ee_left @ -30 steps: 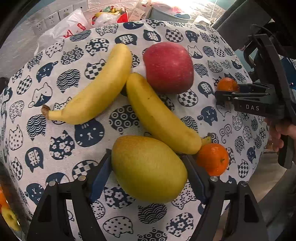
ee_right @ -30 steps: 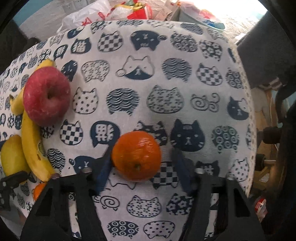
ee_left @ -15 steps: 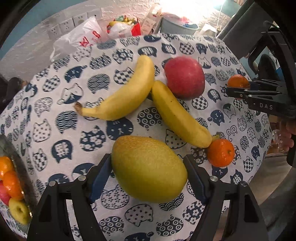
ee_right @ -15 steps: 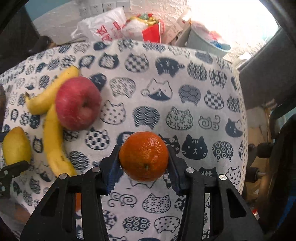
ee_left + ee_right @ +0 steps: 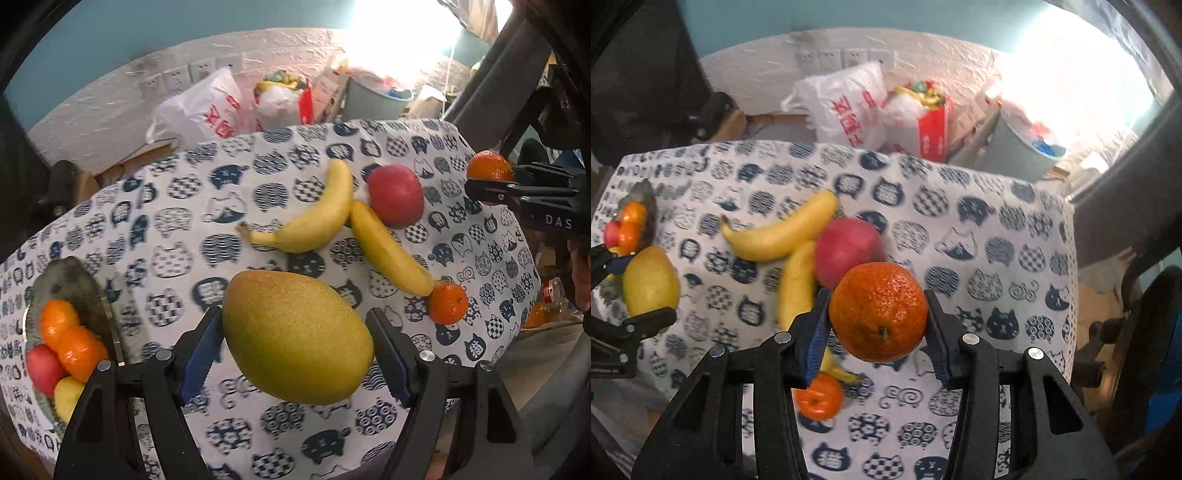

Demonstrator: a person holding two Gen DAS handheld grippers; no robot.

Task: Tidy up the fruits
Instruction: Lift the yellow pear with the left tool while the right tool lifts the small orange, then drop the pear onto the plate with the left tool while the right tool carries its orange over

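Your left gripper [image 5: 295, 354] is clamped on the pear [image 5: 295, 336], your right gripper [image 5: 877, 328] on an orange [image 5: 878, 311], both lifted off the cloth for carrying. The fruit bowl [image 5: 74, 280] waits at the table's left edge; bananas [image 5: 317, 218], apple [image 5: 396, 195] sit toward the right. Bags, bin beyond.

Worktop [image 5: 177, 192] covered by white cloth [image 5: 424, 417] with navy cat print. On cloth: two bananas [image 5: 317, 218] [image 5: 388, 251] touching at one end, apple [image 5: 396, 195] against the nearer banana, small orange [image 5: 447, 303] at that banana's other tip. Grey dish [image 5: 70, 284] at left edge, holding oranges, apple, yellow fruit.
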